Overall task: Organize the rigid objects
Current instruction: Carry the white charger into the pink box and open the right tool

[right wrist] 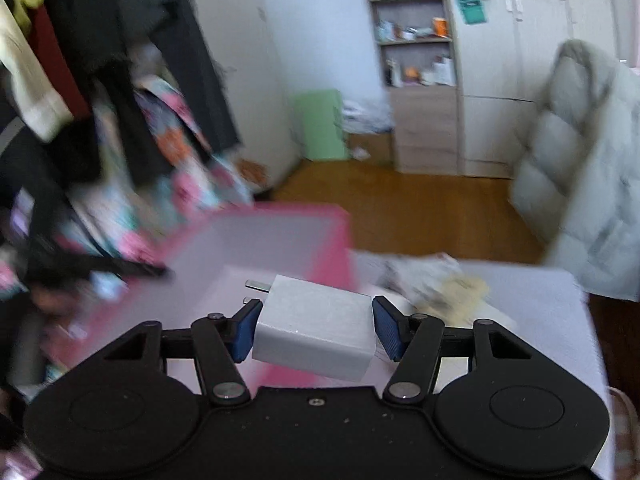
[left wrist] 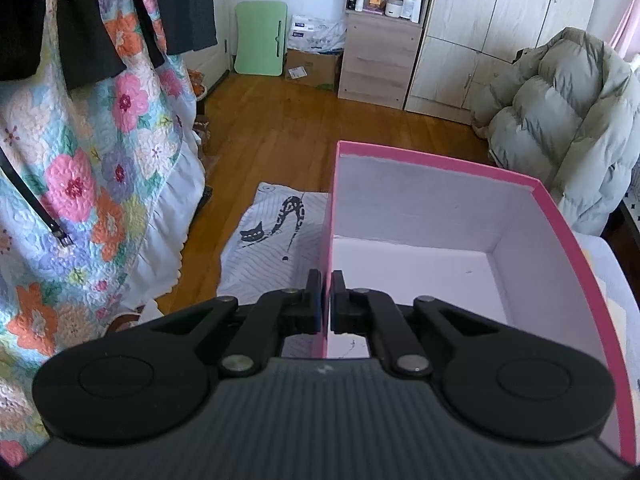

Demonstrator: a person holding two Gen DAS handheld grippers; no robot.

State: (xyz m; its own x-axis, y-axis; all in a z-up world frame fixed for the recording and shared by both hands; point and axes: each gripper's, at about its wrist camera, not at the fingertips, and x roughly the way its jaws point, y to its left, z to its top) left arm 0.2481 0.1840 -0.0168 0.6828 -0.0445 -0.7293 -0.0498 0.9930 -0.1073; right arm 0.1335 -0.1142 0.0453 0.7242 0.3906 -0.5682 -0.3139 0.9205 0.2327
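Between the right gripper's (right wrist: 316,330) half-spread jaws, over the pink cardboard box (right wrist: 280,240), sits a small white plastic wall charger (right wrist: 316,328), pinched across flat sides: light, stiff, probably slick; left gripper (left wrist: 326,300) clamps box wall.

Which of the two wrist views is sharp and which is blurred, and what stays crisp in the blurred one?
Left wrist view: sharp throughout, pink box edges bowed by the fisheye. Right wrist view: room and box smeared by motion blur; only the right tool and the white charger it grips stay crisp.
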